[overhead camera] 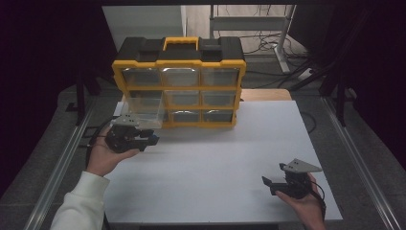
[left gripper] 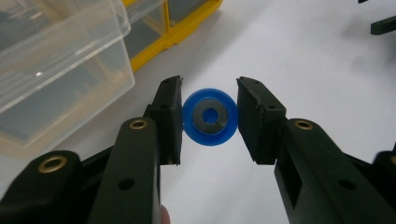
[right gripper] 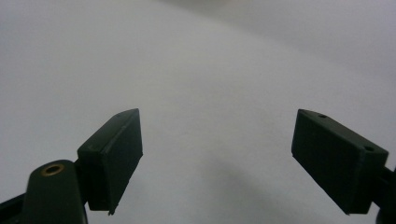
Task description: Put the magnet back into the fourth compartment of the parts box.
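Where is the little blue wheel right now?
The blue wheel sits pinched between the jaws of the left gripper, at the table's left side in the high view, just in front of the pulled-out clear drawer of the yellow organizer.

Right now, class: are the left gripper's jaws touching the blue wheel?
Touching. In the left gripper view, both pads of the left gripper press the sides of the blue wheel, with no gap showing.

The right tongs point(right gripper: 217, 161) hang spread wide over the bare white table point(right gripper: 201, 70)
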The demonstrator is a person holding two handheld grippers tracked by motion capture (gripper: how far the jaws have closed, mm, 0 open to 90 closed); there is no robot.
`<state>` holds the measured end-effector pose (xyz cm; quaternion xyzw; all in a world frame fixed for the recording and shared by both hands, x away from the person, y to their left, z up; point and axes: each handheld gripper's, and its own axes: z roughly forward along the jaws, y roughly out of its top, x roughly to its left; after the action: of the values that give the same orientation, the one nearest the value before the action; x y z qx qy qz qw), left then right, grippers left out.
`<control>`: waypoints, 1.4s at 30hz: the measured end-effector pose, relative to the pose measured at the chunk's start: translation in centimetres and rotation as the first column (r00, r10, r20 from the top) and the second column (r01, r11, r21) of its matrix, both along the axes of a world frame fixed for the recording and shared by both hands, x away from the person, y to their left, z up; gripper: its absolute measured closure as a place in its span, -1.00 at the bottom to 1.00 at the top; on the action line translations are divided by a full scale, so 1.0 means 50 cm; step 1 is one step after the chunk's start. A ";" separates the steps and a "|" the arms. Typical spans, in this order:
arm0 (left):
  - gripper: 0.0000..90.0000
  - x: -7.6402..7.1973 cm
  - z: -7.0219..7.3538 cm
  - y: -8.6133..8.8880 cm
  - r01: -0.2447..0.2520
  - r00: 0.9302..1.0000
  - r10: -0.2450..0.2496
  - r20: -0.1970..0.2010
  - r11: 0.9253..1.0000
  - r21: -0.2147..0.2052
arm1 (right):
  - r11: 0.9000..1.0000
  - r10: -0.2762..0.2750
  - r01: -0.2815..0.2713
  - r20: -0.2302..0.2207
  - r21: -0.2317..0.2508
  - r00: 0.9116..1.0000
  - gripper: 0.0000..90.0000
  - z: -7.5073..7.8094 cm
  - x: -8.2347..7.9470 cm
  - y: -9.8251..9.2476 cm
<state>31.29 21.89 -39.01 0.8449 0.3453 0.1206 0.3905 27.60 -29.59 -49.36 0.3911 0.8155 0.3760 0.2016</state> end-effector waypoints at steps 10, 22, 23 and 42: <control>0.38 0.012 0.025 0.018 -0.017 1.000 0.018 0.023 1.000 -0.026 | 1.000 -0.001 0.001 0.000 0.001 1.000 -0.62 0.000 0.000 0.000; 0.38 0.019 0.050 0.027 -0.030 0.998 0.032 0.047 0.998 -0.050 | 1.000 -0.001 0.001 -0.005 0.002 1.000 -0.62 -0.001 0.001 0.001; 0.38 0.020 0.054 0.028 -0.030 0.998 0.033 0.050 0.998 -0.056 | 1.000 -0.001 0.001 -0.004 0.002 1.000 -0.62 -0.001 0.001 0.001; 0.38 0.054 0.077 0.058 -0.079 0.992 0.090 0.094 0.991 -0.111 | 1.000 -0.002 0.002 -0.002 0.000 1.000 -0.63 -0.001 0.001 0.001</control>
<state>33.99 24.80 -35.16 0.8003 0.3671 0.1600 0.4464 27.65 -29.54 -49.41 0.3922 0.8155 0.3751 0.2010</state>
